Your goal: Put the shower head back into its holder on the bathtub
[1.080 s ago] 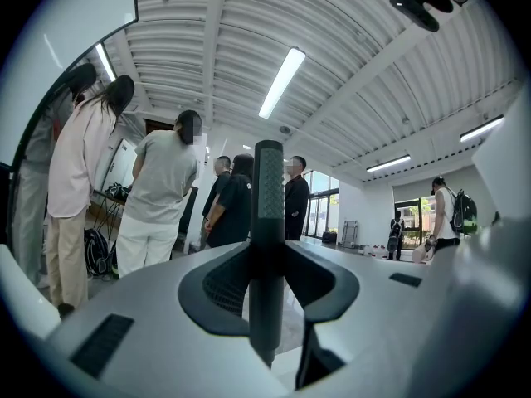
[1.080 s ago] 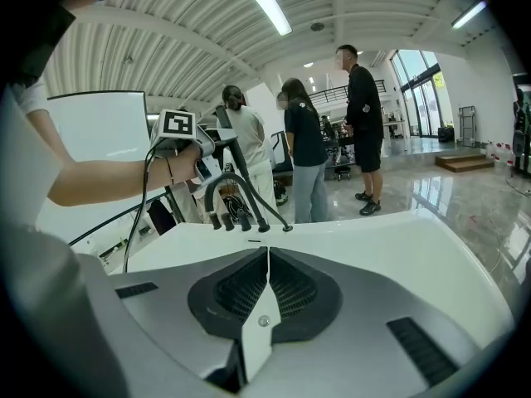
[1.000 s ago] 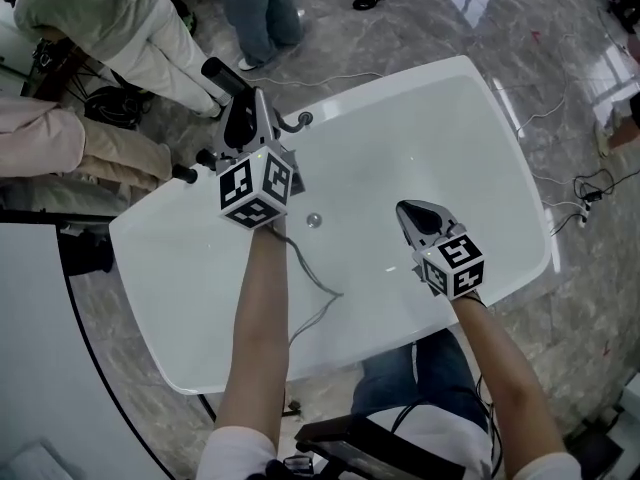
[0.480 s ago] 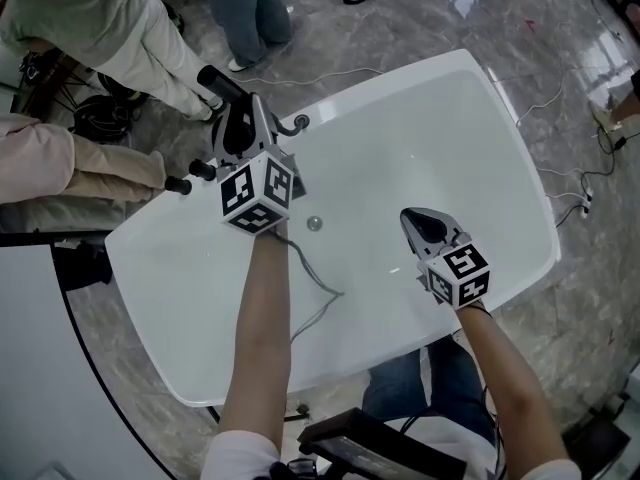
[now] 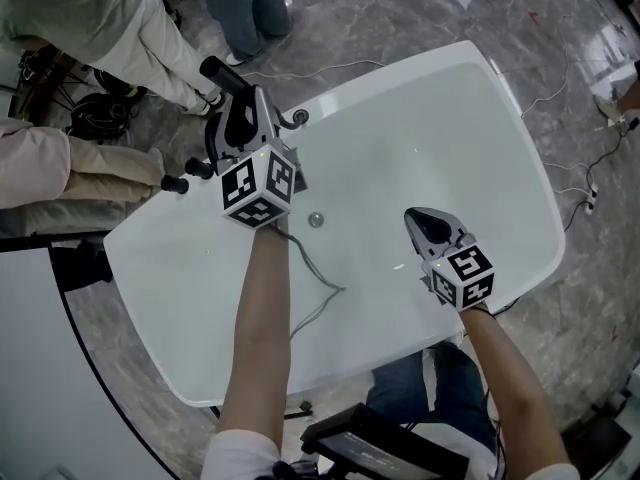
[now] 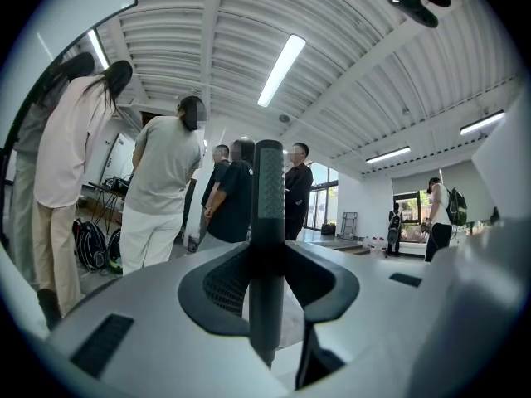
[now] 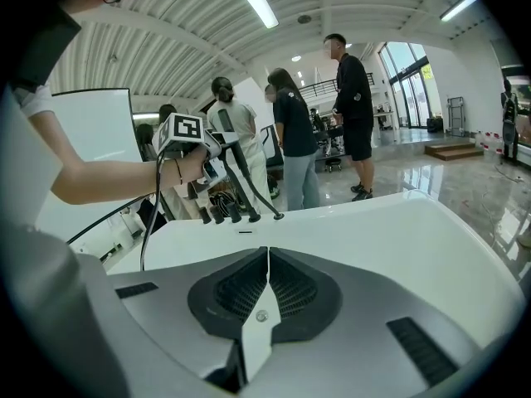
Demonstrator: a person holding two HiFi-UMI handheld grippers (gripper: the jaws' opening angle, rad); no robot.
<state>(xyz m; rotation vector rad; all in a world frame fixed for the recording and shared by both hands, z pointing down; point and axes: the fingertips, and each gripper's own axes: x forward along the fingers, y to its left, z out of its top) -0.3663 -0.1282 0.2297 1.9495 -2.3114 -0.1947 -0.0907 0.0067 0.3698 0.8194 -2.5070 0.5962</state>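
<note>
The left hand-held gripper [image 6: 267, 293] clamps the dark shower head [image 6: 267, 197] by its handle above the bathtub [image 5: 440, 118] rim, while the right hand-held gripper [image 7: 264, 284] hovers over the tub, jaws together.

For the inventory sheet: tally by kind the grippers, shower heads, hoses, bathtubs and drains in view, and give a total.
Grippers: 2, the left gripper and the right gripper
shower head: 1
hose: 1
bathtub: 1
drain: 1
Total: 6
</note>
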